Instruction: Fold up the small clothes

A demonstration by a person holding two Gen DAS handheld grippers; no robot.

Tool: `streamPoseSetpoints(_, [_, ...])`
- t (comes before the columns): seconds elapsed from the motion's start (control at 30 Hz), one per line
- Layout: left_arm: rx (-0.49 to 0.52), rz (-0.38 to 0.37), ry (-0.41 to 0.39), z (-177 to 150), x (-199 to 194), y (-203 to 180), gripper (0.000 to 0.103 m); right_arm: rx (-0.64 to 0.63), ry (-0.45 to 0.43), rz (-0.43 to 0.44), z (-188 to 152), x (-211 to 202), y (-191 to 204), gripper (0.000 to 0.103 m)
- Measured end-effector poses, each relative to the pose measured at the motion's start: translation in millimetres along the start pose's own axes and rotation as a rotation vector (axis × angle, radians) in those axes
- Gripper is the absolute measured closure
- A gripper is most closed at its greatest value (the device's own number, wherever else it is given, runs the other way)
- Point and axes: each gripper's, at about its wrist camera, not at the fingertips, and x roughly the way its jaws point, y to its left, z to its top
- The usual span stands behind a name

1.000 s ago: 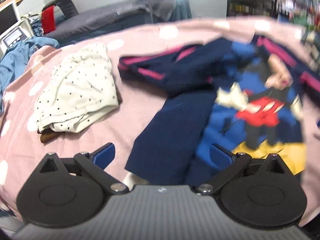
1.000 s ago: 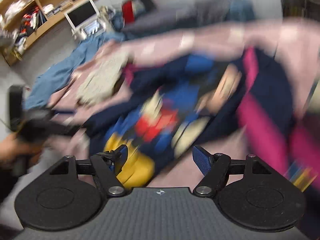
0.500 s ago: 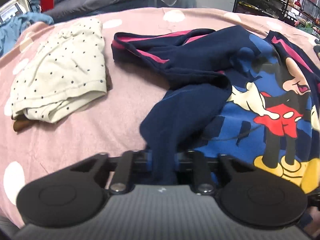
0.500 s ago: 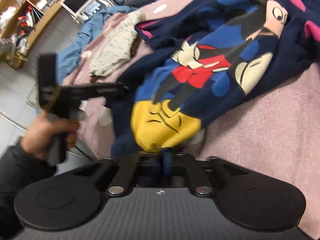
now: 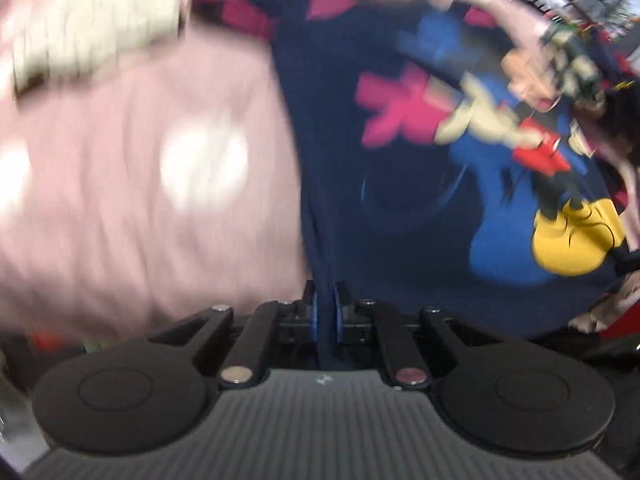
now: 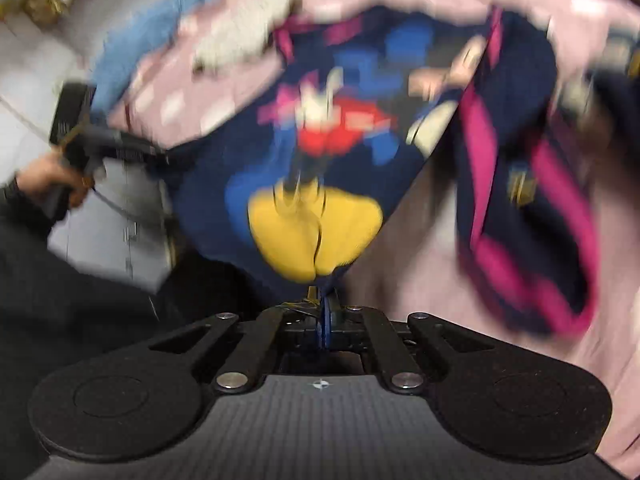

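— How do the hands sit?
— Both grippers tilt steeply down over the pink sheet [image 5: 132, 200]. Left gripper [image 5: 325, 314] and right gripper [image 6: 325, 312] each pinch the navy shirt's [image 6: 320, 184] hem.

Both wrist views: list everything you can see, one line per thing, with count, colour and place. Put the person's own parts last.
Cartoon sweatshirt: one, navy with pink stripes and a red, yellow and blue print, spread on the bed, hem pinched by both grippers.
Dotted garment: one, cream, blurred, at the bed's far left.
Bedspread: one, pink with white spots, under the clothes.
Blue cloth: one, light blue, off the bed's left edge, blurred.
Left gripper: one, black with blue pads, shut on the sweatshirt's hem.
Right gripper: one, black, shut on the hem below the yellow print.
Left hand: one, dark sleeve, holding the left gripper's handle.
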Motion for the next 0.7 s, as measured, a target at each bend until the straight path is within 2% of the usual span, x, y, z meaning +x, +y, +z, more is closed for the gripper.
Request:
streamPoseSetpoints(0.03, [-0.013,0.024,0.016,-7,8,2,0.095,0.021,0.025,0.033,-6,10,0,0.099])
streamPoseSetpoints(0.13, [-0.054,0.029,0.004,-12,9,9,0.092,0.01,0.142,0.136,-19,32,10,0.078])
streamPoseSetpoints(0.17, [-0.058,0.037,-0.004,-12,5,10,0.092,-0.008,0.136,0.142,-23,32,13,0.08])
streamPoseSetpoints(0.23, [-0.033,0.063,-0.014,-10,-3,7,0.086,0.043,0.056,0.092,-24,22,7,0.077])
streamPoseSetpoints(0.3, [-0.005,0.066,-0.048,-4,-18,2,0.073,0.098,-0.019,0.066,-23,7,-5,0.072])
streamPoseSetpoints(0.33, [0.003,0.06,-0.072,0,-24,-1,0.055,0.114,-0.071,0.047,-23,-1,-9,0.06])
streamPoseSetpoints(0.37, [0.011,0.062,-0.098,4,-30,-4,0.036,0.12,-0.114,0.025,-21,-3,-11,0.042])
streamPoseSetpoints(0.43, [0.045,0.083,-0.128,11,-32,-11,0.02,0.093,-0.167,-0.001,-19,0,-12,0.019])
streamPoseSetpoints(0.5, [0.07,0.101,-0.108,13,-23,-17,0.018,0.028,-0.15,-0.014,-19,15,-10,0.024])
streamPoseSetpoints(0.57, [0.058,0.072,-0.081,12,-2,-14,0.022,-0.033,-0.098,-0.048,-17,37,-2,0.05])
streamPoseSetpoints(0.6, [0.026,0.046,-0.062,10,6,-15,0.027,-0.057,-0.096,-0.052,-16,44,1,0.052])
streamPoseSetpoints(0.63, [0.011,0.037,-0.056,5,15,-17,0.028,-0.061,-0.093,-0.052,-14,52,4,0.062])
streamPoseSetpoints(0.67, [0.042,0.074,-0.07,2,18,-25,0.033,-0.055,-0.08,-0.042,-11,56,6,0.095])
streamPoseSetpoints(0.7, [0.09,0.115,-0.073,1,18,-33,0.043,-0.051,-0.083,0.004,-6,57,11,0.094])
